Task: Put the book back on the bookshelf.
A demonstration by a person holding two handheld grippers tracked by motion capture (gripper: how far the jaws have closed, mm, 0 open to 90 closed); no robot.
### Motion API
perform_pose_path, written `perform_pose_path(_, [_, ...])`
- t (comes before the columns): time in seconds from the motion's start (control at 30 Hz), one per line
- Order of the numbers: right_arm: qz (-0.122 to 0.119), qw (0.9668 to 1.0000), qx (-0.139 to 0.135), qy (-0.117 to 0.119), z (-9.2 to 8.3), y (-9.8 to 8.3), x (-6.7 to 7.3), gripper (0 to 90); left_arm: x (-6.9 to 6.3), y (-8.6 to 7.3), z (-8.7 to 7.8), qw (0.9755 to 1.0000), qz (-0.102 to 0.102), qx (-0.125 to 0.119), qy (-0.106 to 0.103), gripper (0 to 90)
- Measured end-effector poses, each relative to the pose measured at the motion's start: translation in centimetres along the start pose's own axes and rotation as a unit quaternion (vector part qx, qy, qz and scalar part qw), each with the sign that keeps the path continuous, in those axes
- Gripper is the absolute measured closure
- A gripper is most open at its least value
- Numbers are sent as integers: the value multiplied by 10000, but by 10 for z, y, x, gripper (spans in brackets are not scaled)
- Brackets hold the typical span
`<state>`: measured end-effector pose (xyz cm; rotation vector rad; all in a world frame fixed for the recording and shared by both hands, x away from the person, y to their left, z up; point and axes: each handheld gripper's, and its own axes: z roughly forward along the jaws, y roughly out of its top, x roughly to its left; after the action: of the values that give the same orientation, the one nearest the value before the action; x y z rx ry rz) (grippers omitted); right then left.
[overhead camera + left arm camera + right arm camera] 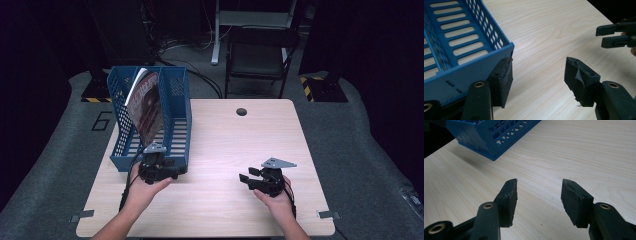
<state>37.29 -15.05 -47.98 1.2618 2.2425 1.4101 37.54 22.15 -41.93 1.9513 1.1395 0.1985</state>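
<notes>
A blue slotted file basket [176,135] stands at the table's left with a magazine [147,105] upright inside it. My left gripper [167,172] sits low at the basket's near right corner. In the left gripper view it [539,67] is open with only bare tabletop between the jaws, and its left pad [505,80] is just in front of the basket's front wall [474,72]. My right gripper [247,179] rests over the table at the near right. It [539,186] is open and holds nothing, and the other gripper's camera picks it up [616,35] far off.
The light wooden table [235,145] has a small round cable hole [241,111] near its far edge. A dark chair [260,60] and a desk leg stand behind the table. From the right gripper, the basket's corner [489,142] lies ahead to the left.
</notes>
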Motion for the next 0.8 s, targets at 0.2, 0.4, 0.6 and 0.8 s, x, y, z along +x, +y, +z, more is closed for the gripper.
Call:
perform_pose_path(0.2, [32,10000,13,-8,0,0,0,466,3,-16,6,10000,60,46,24,398])
perform_pose_path(0.4, [37,10000,7,-11,0,0,0,465,7,-35,13,10000,16,1,-33,389])
perform_pose_path(0.6, [23,10000,36,0,1,0,0,465,9,-46,21,9999,125,84,-74,388])
perform_pose_path(0.8, [29,10000,56,32,2,-1,1,465,8,-50,32,9994,294,146,-82,387])
